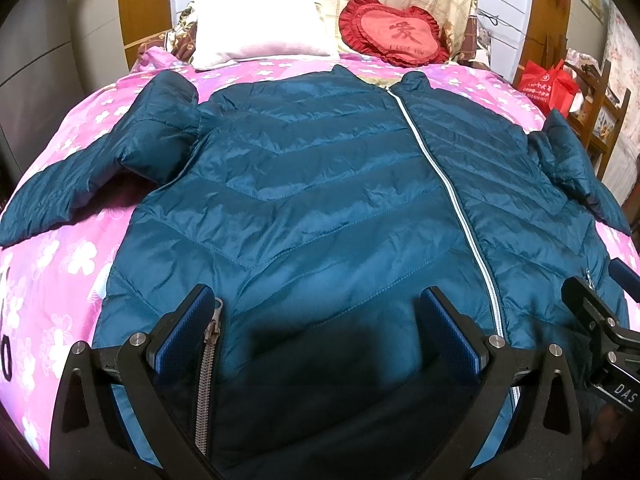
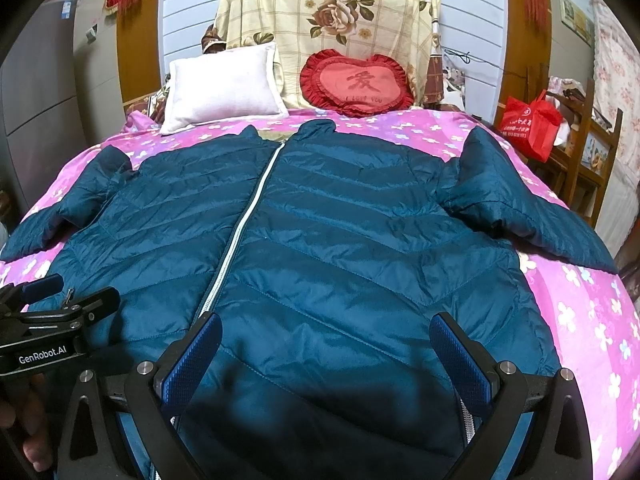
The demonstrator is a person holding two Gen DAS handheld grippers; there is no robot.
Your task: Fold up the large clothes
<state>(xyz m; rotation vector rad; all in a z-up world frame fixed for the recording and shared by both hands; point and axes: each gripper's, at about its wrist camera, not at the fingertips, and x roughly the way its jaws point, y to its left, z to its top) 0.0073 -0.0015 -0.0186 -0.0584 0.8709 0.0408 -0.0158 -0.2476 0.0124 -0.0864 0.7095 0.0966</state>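
A dark teal quilted puffer jacket lies spread flat, front up, on a bed with a pink bedspread printed with white flowers, its collar toward the headboard, its hem toward the cameras, and both sleeves splayed outward. A pale zipper line runs closed down the jacket's front. The left gripper hovers over the hem with its blue-padded jaws wide apart, a metal pocket zipper just beside its left pad. The right gripper sits over the hem on the other side of the front zipper, jaws likewise spread wide and clamping nothing. Against the headboard rest a white rectangular pillow and a red heart-shaped frilled cushion. A red shopping bag sits on a wooden shelf beside the bed.
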